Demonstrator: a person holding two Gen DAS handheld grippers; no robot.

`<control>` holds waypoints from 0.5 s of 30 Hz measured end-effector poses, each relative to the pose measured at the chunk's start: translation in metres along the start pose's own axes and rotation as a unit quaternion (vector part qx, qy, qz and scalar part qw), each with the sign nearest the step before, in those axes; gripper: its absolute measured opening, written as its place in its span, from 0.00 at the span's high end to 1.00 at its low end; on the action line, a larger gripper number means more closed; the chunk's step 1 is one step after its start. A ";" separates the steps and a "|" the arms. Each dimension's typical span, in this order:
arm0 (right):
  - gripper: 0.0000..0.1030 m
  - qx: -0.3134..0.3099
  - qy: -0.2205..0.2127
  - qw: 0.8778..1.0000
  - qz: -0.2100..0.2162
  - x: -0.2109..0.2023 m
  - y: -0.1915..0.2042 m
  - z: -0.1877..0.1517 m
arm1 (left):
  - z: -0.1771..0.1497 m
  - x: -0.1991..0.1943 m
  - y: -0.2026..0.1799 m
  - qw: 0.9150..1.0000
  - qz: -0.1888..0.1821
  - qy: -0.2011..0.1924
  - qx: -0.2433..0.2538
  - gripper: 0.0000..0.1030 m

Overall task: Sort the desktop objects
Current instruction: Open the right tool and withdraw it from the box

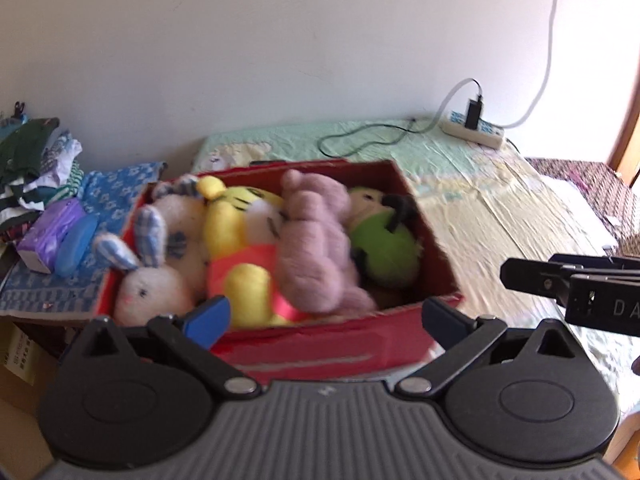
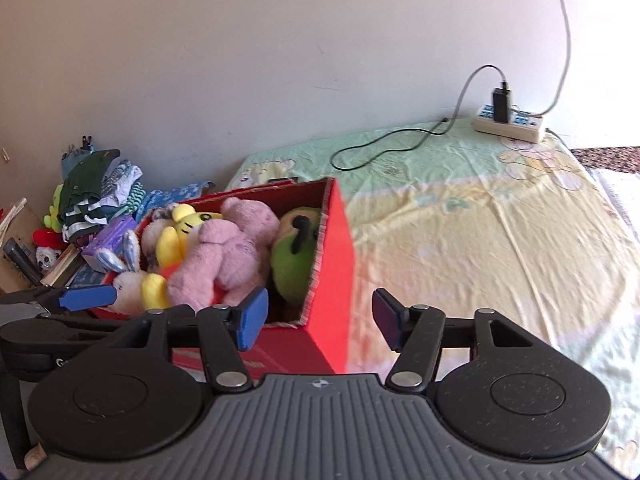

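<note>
Both tongs gaping, red box (image 1: 320, 344) w/ four plush toys (image 1: 312, 240)

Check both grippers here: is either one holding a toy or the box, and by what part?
Nothing is held. The left gripper and right gripper both stand open and empty in front of the red box; the plush toys lie inside it.

Both the left gripper (image 1: 326, 318) and the right gripper (image 2: 320, 318) point downward, jaws apart and empty.
</note>
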State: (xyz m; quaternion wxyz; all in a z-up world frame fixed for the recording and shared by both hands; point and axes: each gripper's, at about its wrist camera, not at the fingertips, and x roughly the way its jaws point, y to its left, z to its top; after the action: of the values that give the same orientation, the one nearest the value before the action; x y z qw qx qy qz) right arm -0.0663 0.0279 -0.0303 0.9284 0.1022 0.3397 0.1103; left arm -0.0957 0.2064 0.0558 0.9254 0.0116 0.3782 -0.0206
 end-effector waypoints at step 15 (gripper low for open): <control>0.33 0.043 0.013 0.996 -0.077 -0.059 -0.075 -0.042 | -0.027 0.002 -0.112 0.996 -0.008 0.081 0.023 0.01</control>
State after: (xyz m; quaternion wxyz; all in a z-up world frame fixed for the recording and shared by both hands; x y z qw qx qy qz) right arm -0.1273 -0.0548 -0.0452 0.9244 0.1139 0.3632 0.0253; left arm -0.1190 0.0951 0.0344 0.8912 0.0318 0.4510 -0.0361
